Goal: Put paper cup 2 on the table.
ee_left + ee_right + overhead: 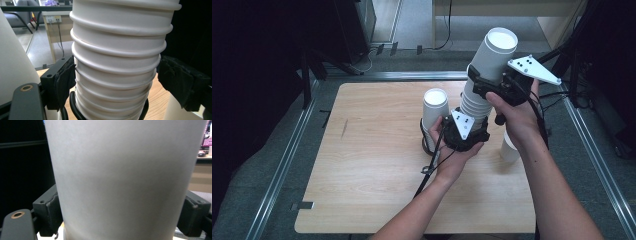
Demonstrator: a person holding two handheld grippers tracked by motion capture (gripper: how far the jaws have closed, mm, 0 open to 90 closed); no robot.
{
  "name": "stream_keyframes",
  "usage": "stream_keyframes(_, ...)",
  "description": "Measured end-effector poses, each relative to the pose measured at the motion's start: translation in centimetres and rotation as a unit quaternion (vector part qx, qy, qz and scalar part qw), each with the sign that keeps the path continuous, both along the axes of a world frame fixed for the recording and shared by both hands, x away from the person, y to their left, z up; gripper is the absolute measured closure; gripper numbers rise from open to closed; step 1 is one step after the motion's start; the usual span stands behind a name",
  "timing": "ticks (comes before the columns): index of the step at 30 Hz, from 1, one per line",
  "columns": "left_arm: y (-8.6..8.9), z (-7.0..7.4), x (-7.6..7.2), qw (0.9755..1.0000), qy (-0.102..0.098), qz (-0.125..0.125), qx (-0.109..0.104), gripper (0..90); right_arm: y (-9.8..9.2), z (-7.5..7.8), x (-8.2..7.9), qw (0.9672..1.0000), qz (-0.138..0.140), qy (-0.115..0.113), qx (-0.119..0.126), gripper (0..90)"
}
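Overhead, the counter (377,190) was a pale wood-grain board with rounded corners, set in a metal frame (282,165) over grey floor (242,210), with dark equipment to the left and right and a light wooden desk (512,10) beyond. In the left gripper view, another desk with a socket strip (53,18) and hanging cables stood across the room, with a dark chair (17,15) beside it. A tall stack (484,85) of white paper cups was held above the counter, tilted so its closed end leaned up and to the right. Its lower part showed many rolled rims nested close together, like ribs; the upper part was the smooth wall of the outermost cup. The left gripper (464,131) gripped the stack low, at the ribbed part; in the left gripper view its padded jaws pressed against the rims on both sides, the stack (117,62) between them. The right gripper (499,87) gripped higher up, on the smooth wall; in the right gripper view the cup (122,180) sat between the jaws, which touched it on each side. A single white cup (434,107) stood upside down on the counter just left of the left hand (452,155), and another cup (510,150) stood by the right forearm, partly hidden. Black cables trailed from both grippers.
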State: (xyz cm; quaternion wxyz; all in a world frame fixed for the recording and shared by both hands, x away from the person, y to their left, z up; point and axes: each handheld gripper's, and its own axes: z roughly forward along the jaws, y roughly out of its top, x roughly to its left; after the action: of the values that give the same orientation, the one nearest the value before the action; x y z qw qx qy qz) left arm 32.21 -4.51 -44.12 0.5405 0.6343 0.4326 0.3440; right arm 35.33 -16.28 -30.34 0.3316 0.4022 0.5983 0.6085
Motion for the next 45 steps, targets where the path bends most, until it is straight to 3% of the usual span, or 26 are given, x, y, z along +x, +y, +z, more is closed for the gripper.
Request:
stream_keyframes(12, 0.0, 0.0, 0.0, 1.0, 0.0, 0.001, 0.001, 15.2, -0.3, 1.5, -0.6, 0.9998, -0.002, -0.018, 0.012, 12.1)
stream_keyframes(26, 0.1, 0.0, 0.0, 1.0, 0.002, -0.001, -0.002, 15.9, -1.7, 3.6, -2.3, 0.9983, -0.016, -0.051, 0.025, 12.1)
stream_keyframes(32, 0.1, 0.0, 0.0, 1.0, 0.002, -0.001, -0.003, 16.0, -2.6, 3.7, -3.2, 0.9977, -0.023, -0.06, 0.023, 12.2)
stream_keyframes(45, 0.1, 0.1, -0.1, 1.0, 0.003, -0.001, -0.006, 16.9, -4.8, 2.8, -5.5, 0.9975, -0.024, -0.057, 0.032, 12.4)
